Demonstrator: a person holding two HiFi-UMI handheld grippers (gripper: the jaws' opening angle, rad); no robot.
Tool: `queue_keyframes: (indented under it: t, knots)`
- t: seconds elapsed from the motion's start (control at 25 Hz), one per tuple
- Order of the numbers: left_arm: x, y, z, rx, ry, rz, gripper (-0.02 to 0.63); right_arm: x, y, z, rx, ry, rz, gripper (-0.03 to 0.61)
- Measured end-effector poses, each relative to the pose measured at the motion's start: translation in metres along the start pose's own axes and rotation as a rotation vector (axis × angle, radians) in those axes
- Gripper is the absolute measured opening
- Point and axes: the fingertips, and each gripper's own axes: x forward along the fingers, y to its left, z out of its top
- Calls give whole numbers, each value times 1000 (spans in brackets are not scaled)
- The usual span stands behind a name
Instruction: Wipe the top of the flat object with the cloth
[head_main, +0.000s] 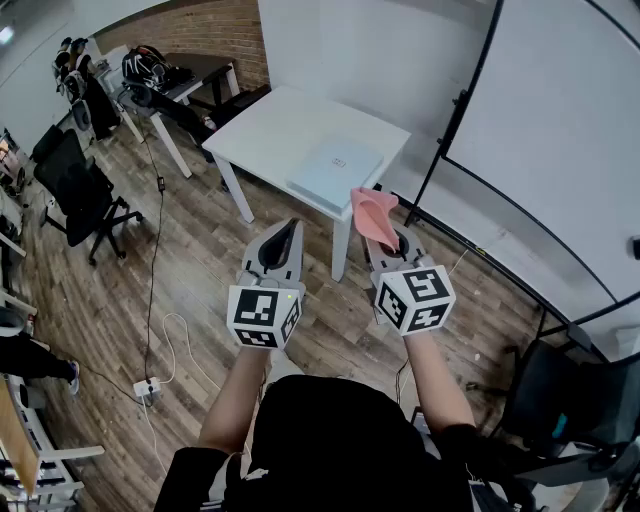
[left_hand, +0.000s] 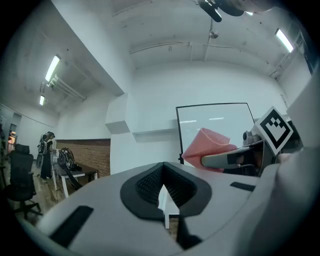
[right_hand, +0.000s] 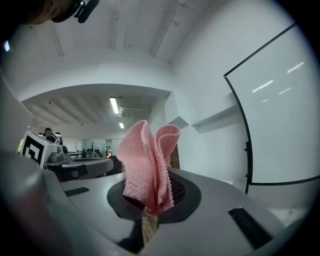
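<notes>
Between the pads of my right tool (right_hand: 147, 210) sits the pink cloth (right_hand: 148, 160), pinched by its lower folds so that it stands up in a loose fan above the closed jaws. Just to the left of it and level with it, my left tool (left_hand: 164, 195) is clamped fully together on nothing. I hold both out over the wooden floor (head_main: 200, 290), well short of the white table (head_main: 262, 130) ahead. The flat object (head_main: 335, 170), a pale square slab, lies there near the table edge closest to the right tool. I judge this to be the approach: cloth in hand, wiping not yet begun. The next move calls for carrying the right tool forward and down, tipped so the knit rather than the jaws meets the slab's top. Only the head view shows the table, the slab and the gap left to cross. The right gripper view shows how the cloth is gripped. The left gripper view shows the right tool side on, with the cloth poking out past its tip.
</notes>
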Motion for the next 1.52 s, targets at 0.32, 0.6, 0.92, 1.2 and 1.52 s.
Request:
queue_keyframes:
  t: [0.32,0.6,0.92,1.2,1.52]
  knots:
    - [1,-1,-1,-11,-2,-4,9,-4,-2,0,18,-3,8,44]
    - [7,-17,-3,-8,11,-23,9,-13,-16,-5,23,14,4,44]
    - [17,-7,-6,-20,10,-18,9,0,-19,-13,30,26,26,44]
    - [46,16,-11,-41,3,-22,9,39,-26,-14,29,37,37,44]
    - [109,74,-20,-58,6,-20,9,118,-47,-14,33,57,39,44]
